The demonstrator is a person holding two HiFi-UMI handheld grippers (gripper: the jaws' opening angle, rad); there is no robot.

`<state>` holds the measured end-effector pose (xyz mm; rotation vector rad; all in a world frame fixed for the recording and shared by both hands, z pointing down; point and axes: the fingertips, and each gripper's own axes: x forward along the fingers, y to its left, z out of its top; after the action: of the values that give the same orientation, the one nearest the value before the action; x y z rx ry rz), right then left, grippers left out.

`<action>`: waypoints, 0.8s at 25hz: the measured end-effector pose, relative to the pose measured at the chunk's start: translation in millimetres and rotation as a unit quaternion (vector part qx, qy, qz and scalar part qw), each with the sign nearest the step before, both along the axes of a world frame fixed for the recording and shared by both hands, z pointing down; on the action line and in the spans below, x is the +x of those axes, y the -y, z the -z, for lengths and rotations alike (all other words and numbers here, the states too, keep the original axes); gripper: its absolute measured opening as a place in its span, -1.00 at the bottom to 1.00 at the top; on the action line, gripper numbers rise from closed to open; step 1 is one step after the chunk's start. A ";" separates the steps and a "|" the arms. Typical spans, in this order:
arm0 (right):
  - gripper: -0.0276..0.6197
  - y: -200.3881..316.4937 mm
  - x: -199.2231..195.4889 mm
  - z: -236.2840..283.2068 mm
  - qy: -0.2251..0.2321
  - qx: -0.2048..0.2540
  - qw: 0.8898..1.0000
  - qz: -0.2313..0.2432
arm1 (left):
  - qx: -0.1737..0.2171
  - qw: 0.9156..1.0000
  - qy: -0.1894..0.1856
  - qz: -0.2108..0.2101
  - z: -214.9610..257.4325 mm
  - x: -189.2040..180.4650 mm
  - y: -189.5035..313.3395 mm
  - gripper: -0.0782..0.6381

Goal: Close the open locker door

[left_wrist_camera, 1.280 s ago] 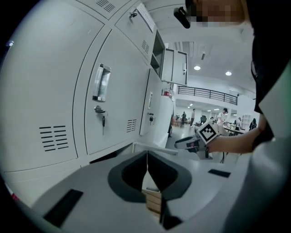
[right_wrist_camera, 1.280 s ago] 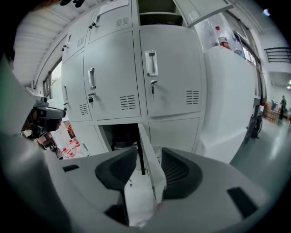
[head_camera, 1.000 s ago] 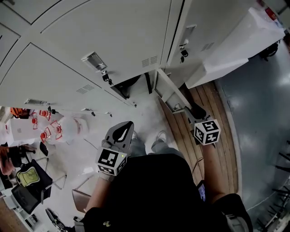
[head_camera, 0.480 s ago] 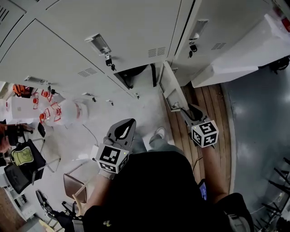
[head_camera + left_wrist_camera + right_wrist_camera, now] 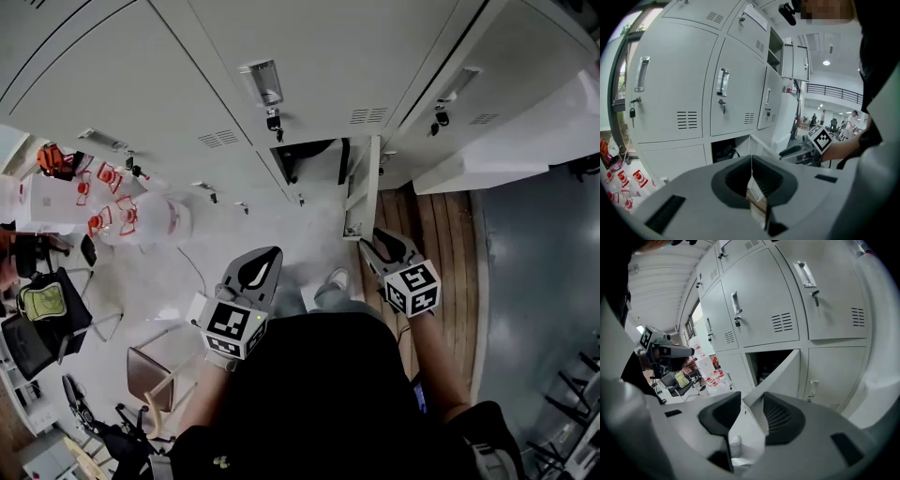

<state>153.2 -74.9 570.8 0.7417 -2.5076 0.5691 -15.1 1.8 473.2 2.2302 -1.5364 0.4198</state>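
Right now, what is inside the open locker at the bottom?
Inside the open locker only a dark shape shows, perhaps a bag or cables. The rest is in shadow, and the half-open door covers part of the opening, so nothing more can be told.

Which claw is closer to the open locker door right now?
Right. The right claw sits just at the free edge of the open locker door, jaws apart. The left claw hangs farther off to its left, shut.
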 end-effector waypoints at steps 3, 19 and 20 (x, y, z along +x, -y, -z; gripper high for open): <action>-0.41 -4.2 -29.3 1.5 0.006 0.000 1.000 0.022 | 0.003 1.000 0.000 0.011 2.2 -19.4 -2.7 -0.72; -0.41 24.8 -158.0 -2.6 0.013 0.027 0.996 0.083 | 0.026 0.995 -0.008 0.096 4.9 -119.5 -16.0 -0.72; -0.41 27.8 -163.1 -4.1 0.011 0.030 0.996 0.084 | 0.026 0.995 -0.009 0.100 3.8 -124.9 -17.2 -0.72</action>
<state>-9.8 -102.7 575.0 0.5422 -2.5853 0.4468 -140.0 19.0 469.5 2.0846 -1.7597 0.3011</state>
